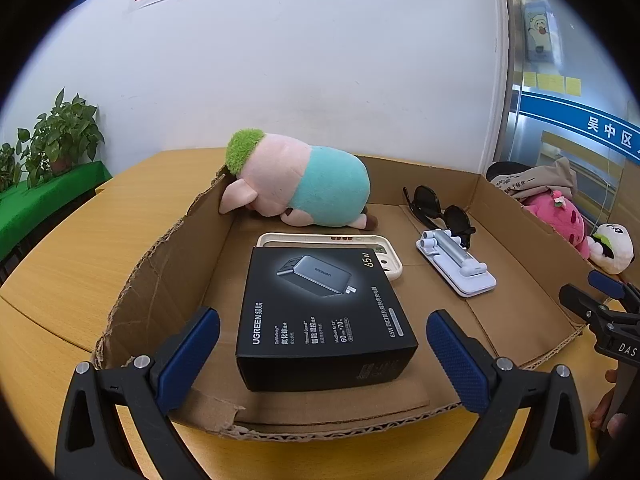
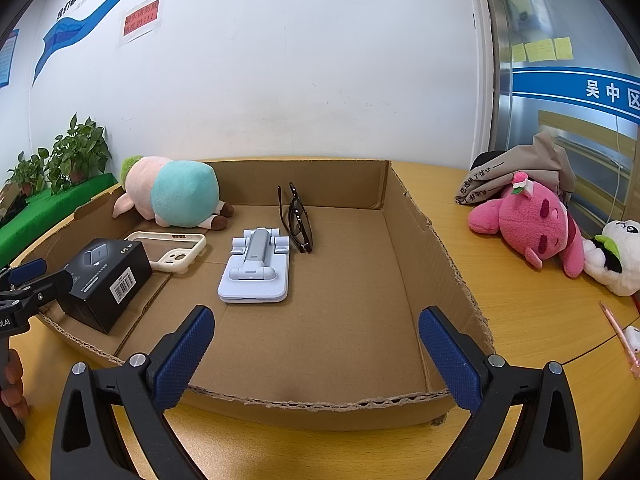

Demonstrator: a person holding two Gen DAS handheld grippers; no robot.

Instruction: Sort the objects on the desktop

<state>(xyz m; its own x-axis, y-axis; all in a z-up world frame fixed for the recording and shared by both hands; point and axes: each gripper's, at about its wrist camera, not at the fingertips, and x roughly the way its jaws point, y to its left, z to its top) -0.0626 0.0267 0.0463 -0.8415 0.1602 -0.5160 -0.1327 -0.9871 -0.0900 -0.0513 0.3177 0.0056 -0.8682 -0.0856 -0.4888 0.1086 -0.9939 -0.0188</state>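
The shallow brown cardboard tray (image 2: pixel 424 232) holds a black charger box (image 1: pixel 320 316), cream phone case (image 2: pixel 168 250), white folding stand (image 2: pixel 256 276), dark sunglasses (image 2: pixel 298 220) and pink pig plush (image 2: pixel 172 196); left tongs (image 1: pixel 322 354) and right tongs (image 2: pixel 316 350) both gape empty.

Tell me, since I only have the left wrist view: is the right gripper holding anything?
Observer: No. The right gripper is open and empty, facing the brown cardboard box.
Operator: Anything on the table past the plush toys?
Observer: A thin pink pen lies near the yellow wooden table's right edge.
Operator: Any label on the charger box's side?
Observer: Yes, the black cardboard charger box has a white barcode sticker there.
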